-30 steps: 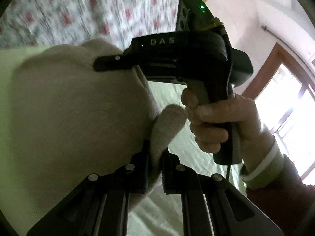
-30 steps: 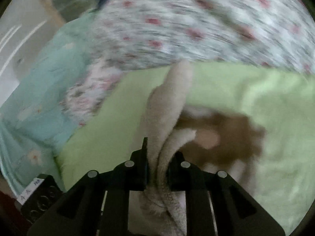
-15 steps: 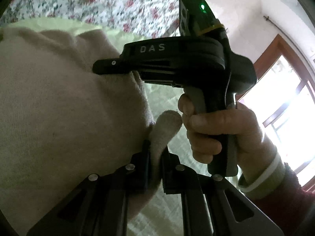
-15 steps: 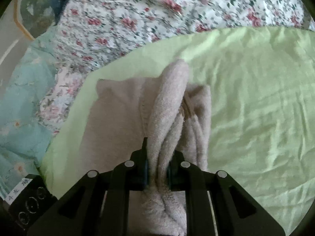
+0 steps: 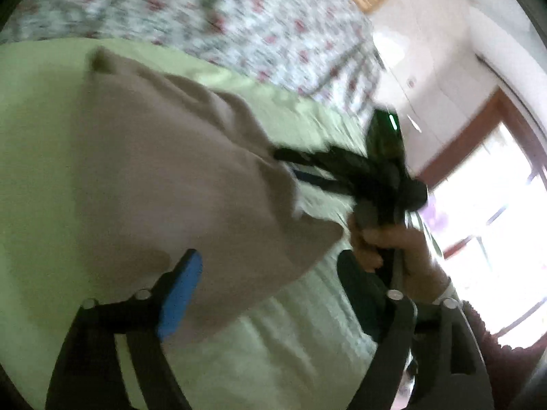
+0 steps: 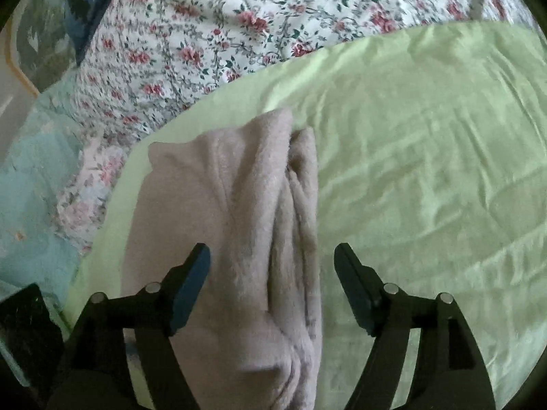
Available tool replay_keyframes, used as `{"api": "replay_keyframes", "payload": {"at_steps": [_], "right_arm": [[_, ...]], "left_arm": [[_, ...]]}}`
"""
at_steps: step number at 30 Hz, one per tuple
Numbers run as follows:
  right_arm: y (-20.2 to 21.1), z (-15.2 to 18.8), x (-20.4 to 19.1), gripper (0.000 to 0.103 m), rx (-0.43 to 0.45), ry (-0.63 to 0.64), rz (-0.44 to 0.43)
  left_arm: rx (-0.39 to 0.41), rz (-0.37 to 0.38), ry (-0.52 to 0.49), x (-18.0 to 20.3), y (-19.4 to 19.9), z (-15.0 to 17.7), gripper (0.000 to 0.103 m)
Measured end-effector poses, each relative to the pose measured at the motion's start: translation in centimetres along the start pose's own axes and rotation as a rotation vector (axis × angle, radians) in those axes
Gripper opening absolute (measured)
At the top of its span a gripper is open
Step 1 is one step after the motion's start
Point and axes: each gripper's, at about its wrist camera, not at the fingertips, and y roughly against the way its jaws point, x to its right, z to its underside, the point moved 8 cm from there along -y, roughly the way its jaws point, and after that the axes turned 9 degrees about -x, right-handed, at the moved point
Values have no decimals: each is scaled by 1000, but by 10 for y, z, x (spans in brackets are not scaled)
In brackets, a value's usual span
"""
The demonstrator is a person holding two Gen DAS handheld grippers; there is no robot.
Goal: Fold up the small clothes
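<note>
Beige fleece garment (image 6: 239, 239) lies folded on the pale green sheet (image 6: 427, 171) of a bed, its long folds running away from the right wrist camera and its far end near the sheet's edge. Beyond that edge spreads a floral quilt (image 6: 222, 27), and a light blue cover (image 6: 34, 188) shows at the left.

The right tongs (image 6: 271, 273) are spread wide and opening; the garment passes between the fingers, but neither pad presses on it, so the cloth is released.

In the blurred left wrist view the left tongs (image 5: 273, 283) are likewise parted and opening. The blue pad of the left finger (image 5: 177, 297) stands just in front of the garment's near edge (image 5: 154, 188), and the cloth is not pinched. To the right, a person's hand (image 5: 386, 249) grips the handle of the right tongs, whose fingers reach toward the garment's right side. A bright window (image 5: 495, 222) with a brown frame fills the right edge.
</note>
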Motion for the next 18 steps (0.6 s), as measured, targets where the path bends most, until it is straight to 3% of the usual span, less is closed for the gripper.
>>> {"api": "replay_keyframes", "payload": {"at_steps": [5, 7, 14, 15, 16, 17, 18], "right_arm": [[-13, 0, 14, 76, -32, -79, -53], [-19, -2, 14, 76, -45, -89, -86], [-41, -3, 5, 75, -120, -47, -81], [-44, -2, 2, 69, -128, -35, -82], [-47, 0, -2, 58, -146, -30, -103], [-51, 1, -5, 49, -157, -34, -111], [-51, 2, -7, 44, -148, -21, -90]], "left_arm": [[0, -30, 153, -59, 9, -23, 88], [-14, -5, 194, -73, 5, -25, 88], [-91, 11, 288, -115, -53, -41, 87], [-78, 17, 288, -117, -55, -43, 87], [-61, 16, 275, -115, -55, -44, 79], [-59, 17, 256, -113, -54, -45, 63], [-67, 19, 252, -112, -54, -44, 61]]}}
